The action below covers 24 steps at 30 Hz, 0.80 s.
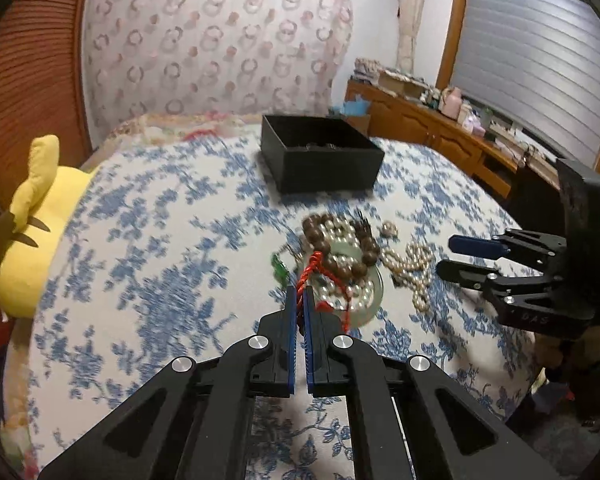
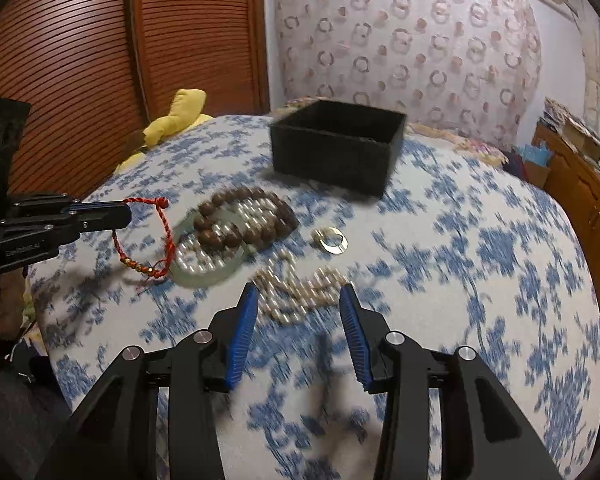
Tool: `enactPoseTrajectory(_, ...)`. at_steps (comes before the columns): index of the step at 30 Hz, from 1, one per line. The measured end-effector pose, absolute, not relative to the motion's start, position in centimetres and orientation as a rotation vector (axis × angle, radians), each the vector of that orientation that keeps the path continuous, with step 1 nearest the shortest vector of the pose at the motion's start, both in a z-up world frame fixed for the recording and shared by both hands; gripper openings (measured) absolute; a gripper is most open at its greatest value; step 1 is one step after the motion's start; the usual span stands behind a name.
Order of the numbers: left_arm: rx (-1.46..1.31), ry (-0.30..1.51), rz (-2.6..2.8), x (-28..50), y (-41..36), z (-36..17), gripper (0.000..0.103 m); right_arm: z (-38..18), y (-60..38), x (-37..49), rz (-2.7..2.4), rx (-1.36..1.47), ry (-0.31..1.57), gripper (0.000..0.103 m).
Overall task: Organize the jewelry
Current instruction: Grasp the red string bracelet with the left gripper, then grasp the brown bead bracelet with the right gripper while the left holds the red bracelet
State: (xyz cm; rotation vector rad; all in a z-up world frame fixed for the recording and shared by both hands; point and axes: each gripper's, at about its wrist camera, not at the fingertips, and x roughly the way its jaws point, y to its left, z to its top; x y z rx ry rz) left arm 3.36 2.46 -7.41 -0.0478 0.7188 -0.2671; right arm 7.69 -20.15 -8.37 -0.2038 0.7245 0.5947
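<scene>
Our left gripper [image 1: 299, 300] clenched on the red cord [image 2: 140, 236], lifted left of the jewelry pile [image 2: 236, 232], our right gripper [image 2: 298, 300] released over the pearls [image 2: 296, 292], black box [image 2: 336, 144] on the far bedspread [image 2: 480, 280]

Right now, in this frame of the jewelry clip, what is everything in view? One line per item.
Square black box: one, open, far side of the bedspread.
Red braided cord bracelet: one, pinched in the left claw, hanging.
Brown wooden bead strand: one, on the pale green bangle.
Pale green bangle: one, mid-bed.
White pearl strand: one, ahead of the right claw.
Gold ring: one, before the box.
Yellow plush toy: one, bed edge.
Left claw: shut.
Right claw: open.
</scene>
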Motion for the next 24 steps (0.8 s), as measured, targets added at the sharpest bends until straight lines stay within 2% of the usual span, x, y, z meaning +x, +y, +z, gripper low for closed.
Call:
enactPoseTrajectory(14, -0.088, 0.663, -0.217, 2.7, 5.0, -6.1, 0.002, -8.5, -13.1, 10.0, 0.755, -0.232, 0.762, 0.045)
enactPoseTrajectory(17, -0.093, 0.659, -0.216, 2.6, 5.3, -6.1, 0.002, -8.7, -12.1, 10.3, 0.76, -0.244, 0.779, 0.036)
enactPoseTrajectory(24, -0.102, 0.652, -0.212, 2.7, 5.8, -6.1, 0.002, -9.4, -10.3, 11.0, 0.764, -0.301, 0.804, 0.032)
